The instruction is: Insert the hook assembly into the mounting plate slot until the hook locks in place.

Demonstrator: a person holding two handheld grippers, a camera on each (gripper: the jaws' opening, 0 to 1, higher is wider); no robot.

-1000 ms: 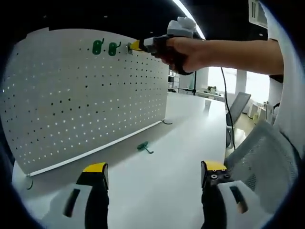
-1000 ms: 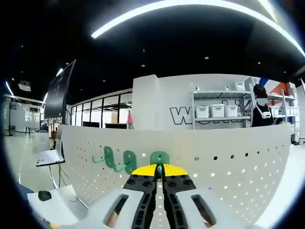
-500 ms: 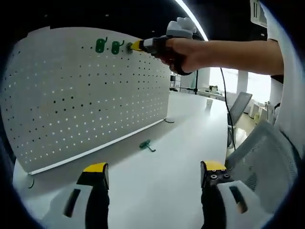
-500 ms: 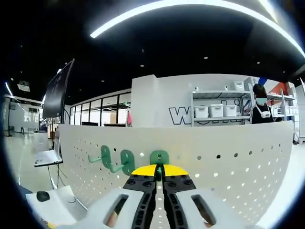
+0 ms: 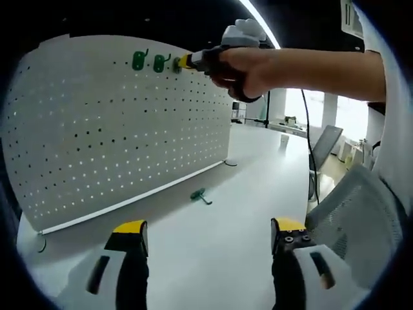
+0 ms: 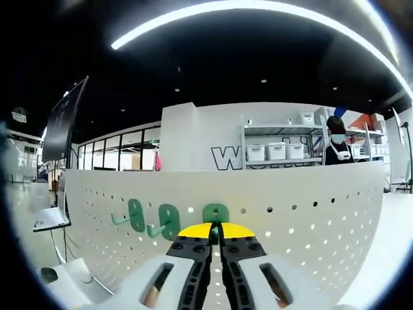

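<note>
- Left gripper view: a wide white perforated pegboard plate [image 5: 116, 123] stands upright along the far side of the smooth white counter [image 5: 213, 239], its rows of small round holes running across the whole face.
- Right gripper view, close up: the same pegboard [image 6: 310, 213] curves across the middle, with white shelving holding pale bins [image 6: 274, 152] and a person [image 6: 337, 150] standing in the room behind it.
- In the left gripper view, a person's hand [image 5: 248, 68] comes in from the right and holds the right gripper [image 5: 184, 61] up at the plate's top edge, its yellow tips against the board.
- The left gripper [image 5: 205, 236] hangs low over the counter with its two yellow-capped black jaws spread wide apart and nothing between them.
- In its own view, the right gripper [image 6: 215, 231] has its yellow-tipped jaws pressed together on the stem of a green plastic hook with a rounded oval back [image 6: 215, 213], which sits flat against the pegboard near its top edge.
- Two more green hooks [image 6: 151, 219] of the same rounded shape hang just to the left of it, prongs sticking out from the board; in the left gripper view they show as two small green shapes [image 5: 148, 61] beside the yellow tips.
- One loose green hook [image 5: 199, 196] lies on the counter near the foot of the plate, well apart from the left gripper.
</note>
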